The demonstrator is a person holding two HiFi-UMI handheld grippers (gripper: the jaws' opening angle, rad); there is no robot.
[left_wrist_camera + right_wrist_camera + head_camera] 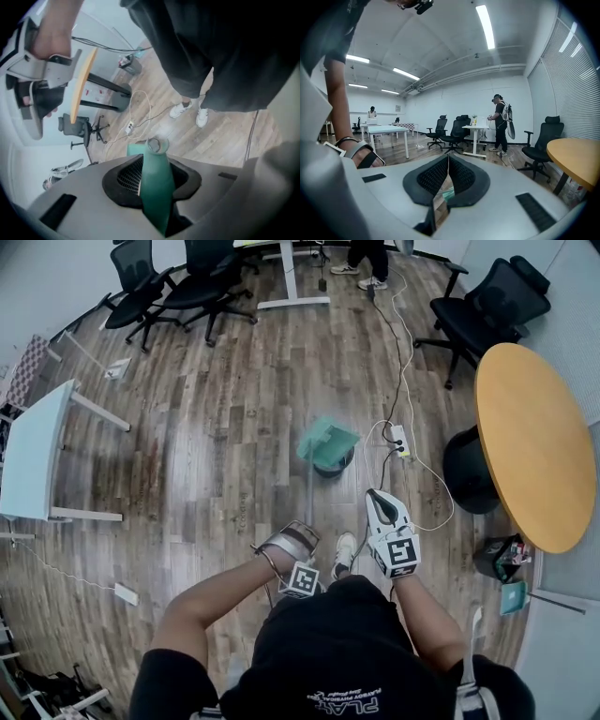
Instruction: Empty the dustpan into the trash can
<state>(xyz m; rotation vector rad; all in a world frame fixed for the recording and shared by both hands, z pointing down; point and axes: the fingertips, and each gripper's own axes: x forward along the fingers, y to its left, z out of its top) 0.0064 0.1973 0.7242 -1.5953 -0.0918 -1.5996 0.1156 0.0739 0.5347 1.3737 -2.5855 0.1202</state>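
Looking steeply down on a wooden floor [216,427]. At the far left, a white table [33,460], well apart from the work. Toward the top left, black office chairs [141,287], and next to them a white desk [291,277] with another person's feet [361,273] just beside it. Near the middle, the green dustpan [328,440], blurred and tilted, hanging over the dark trash can [335,468] and hiding most of its opening. From the dustpan down toward the wearer of the camera, the thin handle [309,498]. Just to the right of the trash can, a power strip [398,439] with white cables [405,362] lying across the floor, near the can but apart from it. Further right, a round wooden table [534,446], a black chair [487,306] behind it and a small dark container [502,559] at its near edge.

Low in the middle, the left gripper [298,532], clamped on the near end of the handle. In the left gripper view, the green handle filling the gap between the two black pads [124,176], jaws partly apart and pressing on it from both sides. Just to the right, the right gripper [377,498], apart from the handle and touching nothing. In the right gripper view, its pads [464,176] together at the tips, gripping nothing.
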